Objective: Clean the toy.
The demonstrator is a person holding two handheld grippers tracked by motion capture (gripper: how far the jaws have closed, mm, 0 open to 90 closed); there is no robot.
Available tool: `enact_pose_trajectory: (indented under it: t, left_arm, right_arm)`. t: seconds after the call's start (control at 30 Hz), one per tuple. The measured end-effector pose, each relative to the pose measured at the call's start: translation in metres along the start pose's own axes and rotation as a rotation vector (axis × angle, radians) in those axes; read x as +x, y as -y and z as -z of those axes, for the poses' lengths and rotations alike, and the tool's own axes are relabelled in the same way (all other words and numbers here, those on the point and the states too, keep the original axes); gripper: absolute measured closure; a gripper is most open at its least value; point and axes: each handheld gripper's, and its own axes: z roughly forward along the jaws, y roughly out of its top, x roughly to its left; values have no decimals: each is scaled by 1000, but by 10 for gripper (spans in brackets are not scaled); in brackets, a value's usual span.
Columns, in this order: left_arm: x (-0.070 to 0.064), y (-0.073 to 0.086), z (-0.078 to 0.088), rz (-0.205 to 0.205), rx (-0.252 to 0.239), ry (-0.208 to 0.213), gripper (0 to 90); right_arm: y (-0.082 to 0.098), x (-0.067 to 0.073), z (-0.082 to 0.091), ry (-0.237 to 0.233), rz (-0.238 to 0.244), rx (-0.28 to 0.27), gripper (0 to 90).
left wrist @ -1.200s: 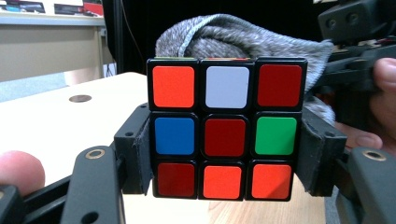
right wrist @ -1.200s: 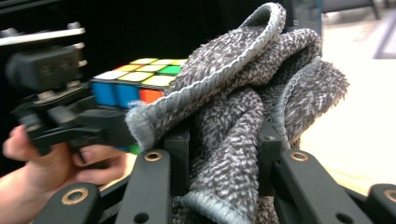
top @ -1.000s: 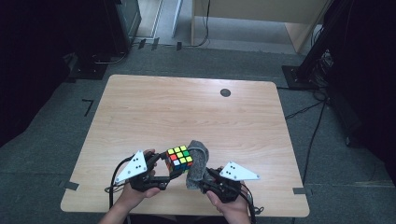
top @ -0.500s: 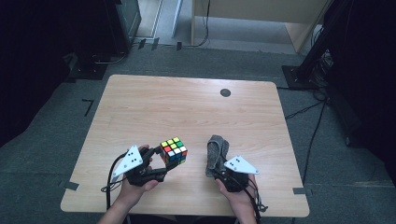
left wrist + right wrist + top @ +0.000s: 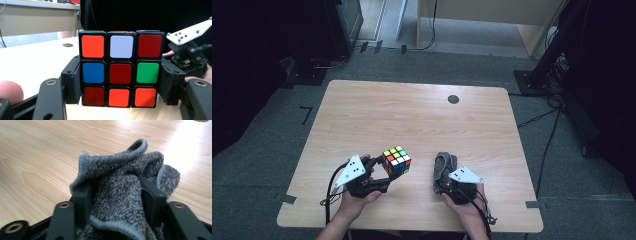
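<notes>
Both grippers are working near the table's (image 5: 362, 115) six o'clock edge, open wood stretching toward twelve. The left gripper (image 5: 379, 172) is clamping the puzzle cube (image 5: 396, 160); the right gripper's (image 5: 444, 175) jaws, just opening, are bracketing the grey cloth (image 5: 445, 164)

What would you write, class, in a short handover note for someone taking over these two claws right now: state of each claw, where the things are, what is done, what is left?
Left claw: shut on the puzzle cube, pads pressing its two sides, held at the near left of the table.
Right claw: jaws have just been opening; the grey cloth sits bunched between them, resting on the table near right, apart from the cube.
Done: cube and cloth were together a second ago, apparently wiping; now separated.
Left: probably let go of the cloth fully, or bring it back for another face. Judge before moving.
</notes>
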Motion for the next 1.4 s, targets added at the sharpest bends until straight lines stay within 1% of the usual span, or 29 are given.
enact_pose_trajectory:
  t: [0.07,0.1,0.13,0.2,0.23,0.3,0.37,0.4,0.47,0.53,0.63,0.73,0.8,0.87,0.97,1.03,1.1,1.13,1.2,1.27,1.33,1.4]
  left_arm:
    - [1,0,0,1,-2,-3,337]
    - [2,0,1,5,-6,-4,338]
    - [2,-1,2,7,-6,-5,337]
    - [3,-1,3,6,-11,-9,338]
    - [4,-1,3,6,-11,-11,337]
    - [5,-1,3,16,-14,-12,338]
    - [6,-2,3,30,-18,-11,338]
    - [5,-2,3,32,-20,-10,337]
    - [4,-4,3,30,-25,-5,337]
    - [2,-5,2,29,-25,-8,338]
    - [0,-7,0,42,-29,2,338]
    - [-2,-6,-3,50,-19,10,337]
    - [-4,-6,-5,58,-20,9,337]
    - [-8,-6,-6,64,-27,17,338]
    - [-14,-8,-8,70,-36,32,337]
    - [-17,-8,-9,80,-38,34,337]
    - [-18,-8,-11,104,-36,37,337]
    - [-18,-7,-12,125,-33,41,337]
    - [-19,-6,-14,154,-25,44,337]
    - [-20,-3,-17,171,-21,42,337]
    - [-20,-2,-19,180,-13,49,337]
    - [-20,0,-20,185,-8,55,337]
  right_arm:
    - [-1,0,1,-6,5,-5,394]
    - [-2,0,2,-1,8,-6,364]
    - [-3,1,3,15,9,-6,317]
    - [-6,1,6,35,8,-3,248]
    - [-8,1,8,45,5,-10,230]
    - [-11,0,14,60,-15,-44,197]
    - [-14,2,19,53,-32,-92,194]
    - [-15,4,22,42,-37,-115,198]
    - [-17,11,24,12,-24,-152,224]
    - [-19,21,26,-20,-7,-185,240]
    - [-22,40,27,-79,26,-225,244]
    - [-26,57,29,-120,53,-263,245]
    - [-29,64,30,-140,59,-278,243]
    - [-30,71,28,-158,63,-280,237]
    - [-29,79,22,-164,69,-271,237]
    - [-29,82,19,-178,54,-273,236]
    - [-30,85,19,-181,45,-293,237]
    - [-30,87,20,-178,39,-304,237]
    - [-31,90,20,-178,26,-325,238]
    - [-32,92,19,-178,17,-334,230]
    - [-32,94,17,-157,3,-331,241]
    - [-31,92,15,-146,-22,-327,249]
